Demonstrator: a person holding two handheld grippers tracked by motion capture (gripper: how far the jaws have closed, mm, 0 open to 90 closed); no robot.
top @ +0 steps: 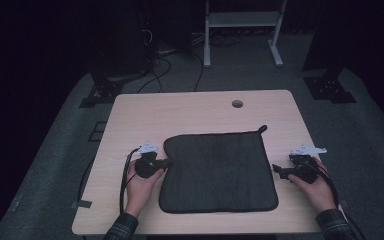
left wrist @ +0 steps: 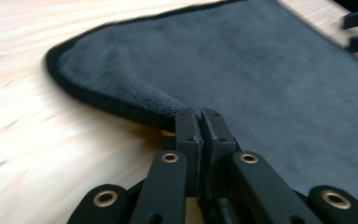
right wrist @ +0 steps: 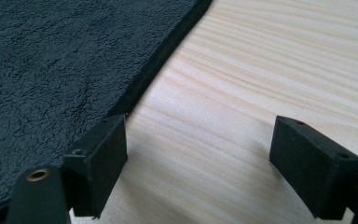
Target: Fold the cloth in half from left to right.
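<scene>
A dark grey towel (top: 217,170) with a black hem and a small loop at its far right corner lies flat on the light wooden table (top: 180,107). My left gripper (top: 166,162) is at the towel's left edge near the far left corner. Its jaws are shut on the hem of the towel (left wrist: 242,70), which is lifted slightly off the wood there. My right gripper (top: 275,170) rests at the towel's right edge, open. One of its fingertips (right wrist: 103,149) sits at the hem of the towel (right wrist: 65,60), the other over bare wood.
A round cable hole (top: 237,103) is in the table's far side. Cables trail from both grippers toward the front edge. Beyond the table, a white stand (top: 242,27) and dark equipment stand on the floor.
</scene>
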